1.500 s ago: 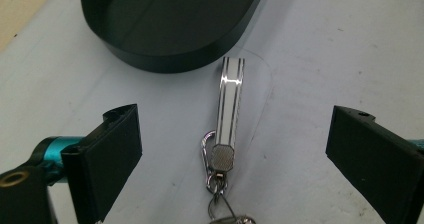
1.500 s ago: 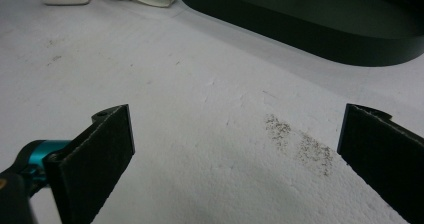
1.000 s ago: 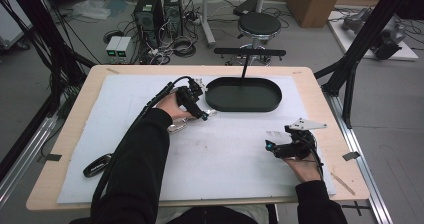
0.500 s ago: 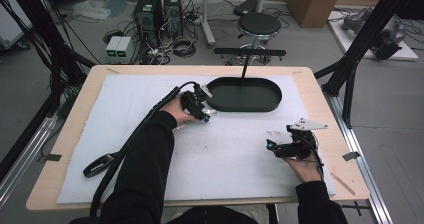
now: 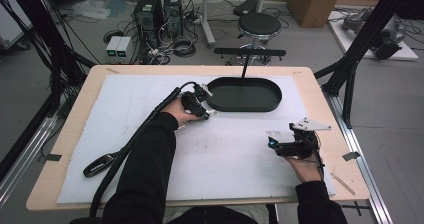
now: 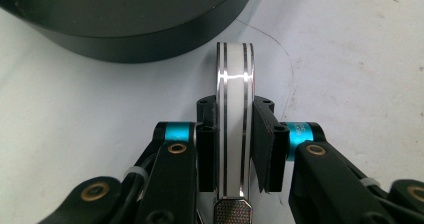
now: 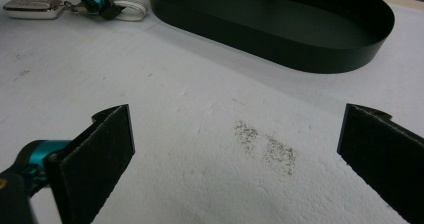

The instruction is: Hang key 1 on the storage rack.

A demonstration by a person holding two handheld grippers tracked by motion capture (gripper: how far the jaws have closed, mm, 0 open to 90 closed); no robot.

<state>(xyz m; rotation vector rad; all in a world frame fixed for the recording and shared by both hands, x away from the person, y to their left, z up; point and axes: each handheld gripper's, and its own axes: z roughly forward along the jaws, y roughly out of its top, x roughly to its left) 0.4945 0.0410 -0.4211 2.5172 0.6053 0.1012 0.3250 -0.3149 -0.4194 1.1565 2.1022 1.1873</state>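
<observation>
The left hand-held gripper (image 6: 234,149) has just been closing, and its pads now clamp a white strap (image 6: 235,119) with thin dark stripes, standing on edge between them. The strap lies on the white mat (image 5: 150,114) just beside the near left end of the black oval tray (image 5: 245,95), whose wall stands right ahead of it. A silver key fob (image 7: 31,7) lies attached behind the strap. The right hand-held gripper (image 7: 235,149) rests near the desk's (image 5: 75,129) right edge, jaws wide apart with nothing between them, and bare mat separates it from the tray. No writing is readable.
</observation>
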